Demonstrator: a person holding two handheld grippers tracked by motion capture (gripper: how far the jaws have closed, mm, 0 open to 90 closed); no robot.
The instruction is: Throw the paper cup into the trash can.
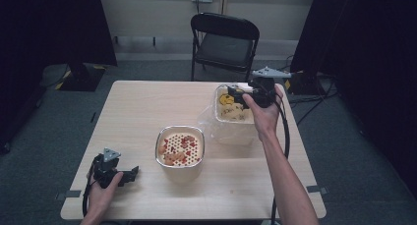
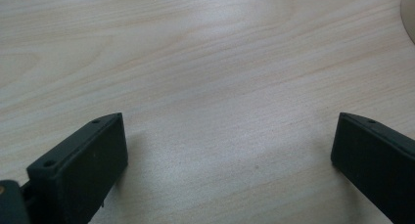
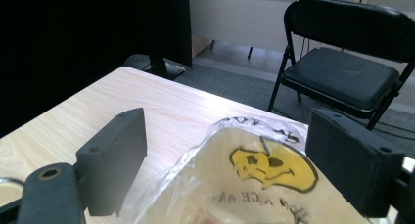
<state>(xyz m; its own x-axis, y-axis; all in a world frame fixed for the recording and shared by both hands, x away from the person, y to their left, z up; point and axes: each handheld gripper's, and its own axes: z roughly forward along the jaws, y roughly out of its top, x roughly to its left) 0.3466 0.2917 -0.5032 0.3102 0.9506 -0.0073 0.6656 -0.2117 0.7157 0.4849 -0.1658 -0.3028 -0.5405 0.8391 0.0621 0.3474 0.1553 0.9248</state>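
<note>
Centre frame: metal bowl (image 1: 180,151) with red and orange bits. Upper right: bag-lined tub (image 1: 235,112), smiley print; right gripper (image 1: 235,94) above, jaws wide, empty. Left gripper (image 1: 129,175) wide, empty

A black folding chair (image 1: 225,41) stands beyond the wooden worktop (image 1: 142,107). Grey floor (image 1: 44,136). Dark curtains (image 1: 54,23) hang left and right.

hidden: bag (image 3: 254,185) contents, lower edge cut | bag print too small to read | bowl (image 2: 409,13) mostly cut off
</note>
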